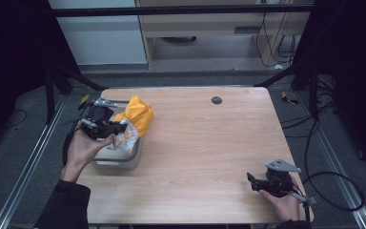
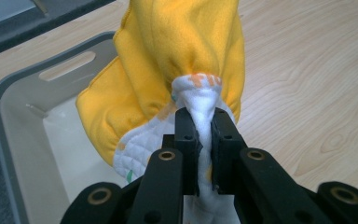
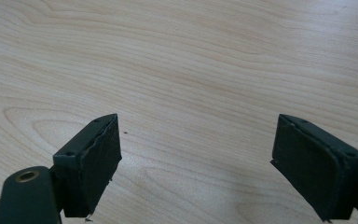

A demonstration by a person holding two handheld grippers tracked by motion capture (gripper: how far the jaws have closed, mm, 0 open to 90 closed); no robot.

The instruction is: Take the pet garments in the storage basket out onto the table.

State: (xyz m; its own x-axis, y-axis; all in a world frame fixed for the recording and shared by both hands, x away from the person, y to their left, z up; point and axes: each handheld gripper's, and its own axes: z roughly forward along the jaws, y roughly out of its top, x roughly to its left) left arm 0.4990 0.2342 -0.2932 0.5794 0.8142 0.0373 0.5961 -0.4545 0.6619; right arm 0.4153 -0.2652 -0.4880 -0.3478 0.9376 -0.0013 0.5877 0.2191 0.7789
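— Starting at the left, what do we have?

— We see the left hand (image 1: 83,145) holding the left gripper (image 1: 119,128) over a grey bin (image 1: 124,162) that sits at the left side of the worktop (image 1: 209,143). Its fingers (image 2: 186,135) are pinched tight on a bunched fold of a yellow cloth (image 1: 136,117) with a white quilted lining.

— And where does the cloth lie against those fingers?

— In the left gripper view we find the white lining squeezed into a narrow ridge between the two black fingers, rising out past their tips. Beyond them the yellow cloth (image 2: 177,51) fans out in gathered folds and hangs above the near corner of the bin (image 2: 18,116), partly over its rim and partly over the wood.

— Anything inside the bin?

— We can make out a pale floor and one slotted handle in the far wall; the part of the inside that we see holds nothing but the hanging cloth. The rest is hidden behind the fabric.

— Moving right?

— We pass bare wood and a small dark round spot (image 1: 216,100) near the far edge. At the near right corner the right hand (image 1: 283,202) holds the right gripper (image 1: 252,181) low over the worktop, well apart from the cloth. In the right gripper view its fingers (image 3: 91,163) stand wide, with plain wood grain (image 3: 191,70) between them.
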